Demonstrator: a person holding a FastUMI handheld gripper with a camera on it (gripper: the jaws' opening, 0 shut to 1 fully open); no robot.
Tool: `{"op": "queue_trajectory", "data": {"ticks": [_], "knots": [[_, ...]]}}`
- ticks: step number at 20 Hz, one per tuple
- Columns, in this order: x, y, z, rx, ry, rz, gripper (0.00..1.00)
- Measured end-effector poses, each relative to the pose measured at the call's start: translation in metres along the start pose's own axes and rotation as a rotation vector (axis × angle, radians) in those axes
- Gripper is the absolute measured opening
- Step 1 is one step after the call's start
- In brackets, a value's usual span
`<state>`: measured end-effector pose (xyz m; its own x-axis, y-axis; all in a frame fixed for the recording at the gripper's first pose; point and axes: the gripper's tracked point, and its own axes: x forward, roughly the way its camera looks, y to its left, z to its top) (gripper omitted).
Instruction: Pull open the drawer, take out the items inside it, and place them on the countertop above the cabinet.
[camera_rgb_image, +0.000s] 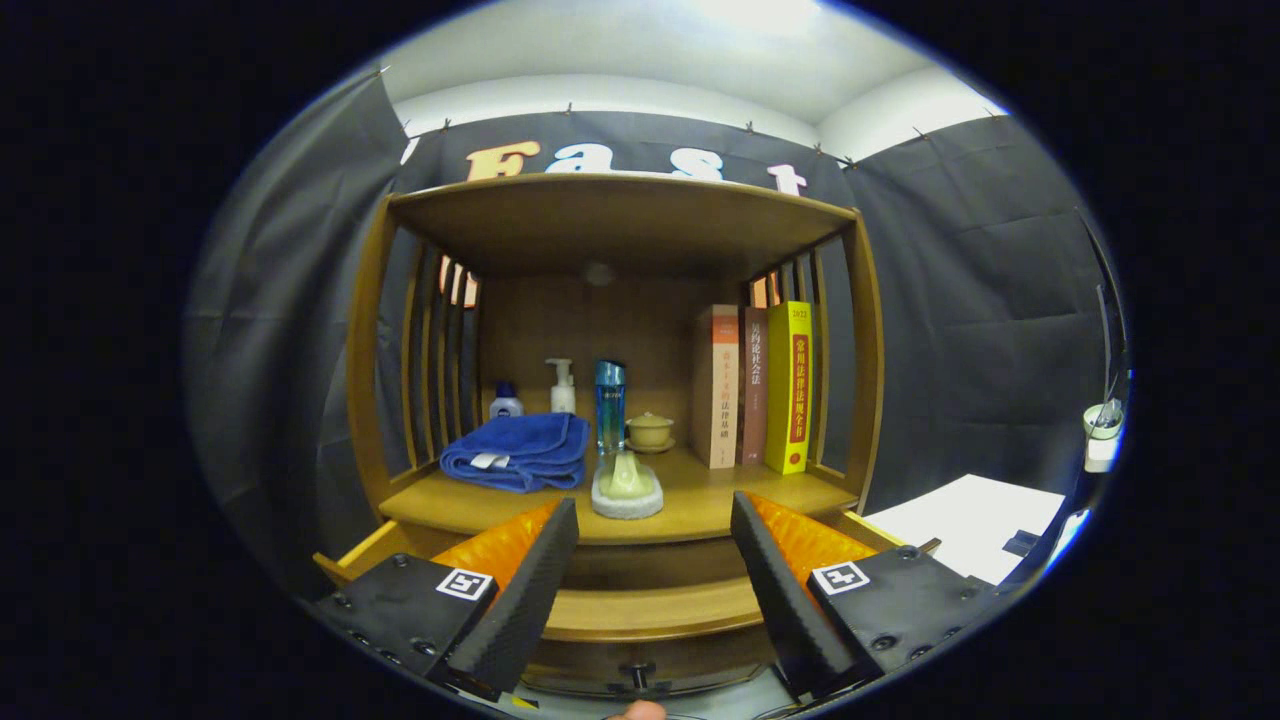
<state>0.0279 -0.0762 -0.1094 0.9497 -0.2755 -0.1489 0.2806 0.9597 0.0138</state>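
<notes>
You held the gripper (655, 560) low in front of a small wooden cabinet (620, 215), its jaws spread wide apart and gripping nothing. Beneath and between them, the wooden drawer (650, 610) stood pulled out towards you; its inside was hidden from this angle, so I cannot tell whether anything was left in it.

On the cabinet's countertop (700, 500), going left to right, lay a folded blue towel (520, 450), with a small white bottle with a blue cap (506, 402) and a white pump bottle (562, 386) behind it. Next stood a tall blue transparent bottle (610, 405). Just in front of it, near the countertop's front edge and just beyond the jaws, sat a pale green soap-like lump on a round white pad (627, 487). Behind that was a small yellowish lidded cup on a saucer (650, 431). At the right stood three upright books: a cream and orange one (716, 385), a brown one (754, 385) and a yellow one (790, 385). Off to the right, beyond the cabinet, was a white desk (970, 520).

The lump looked light, and probably smooth and slippery, so pinch it across its low middle rather than the narrow top. It already rested on the countertop.
</notes>
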Motion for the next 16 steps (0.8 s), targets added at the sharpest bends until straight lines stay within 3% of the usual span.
{"op": "queue_trajectory", "data": {"ticks": [7,16], "knots": [[-0.033,0.007,-0.045,0.025,0.013,0.042,0.99],[-0.059,-0.021,-0.104,0.077,0.07,-0.014,0.99]]}}
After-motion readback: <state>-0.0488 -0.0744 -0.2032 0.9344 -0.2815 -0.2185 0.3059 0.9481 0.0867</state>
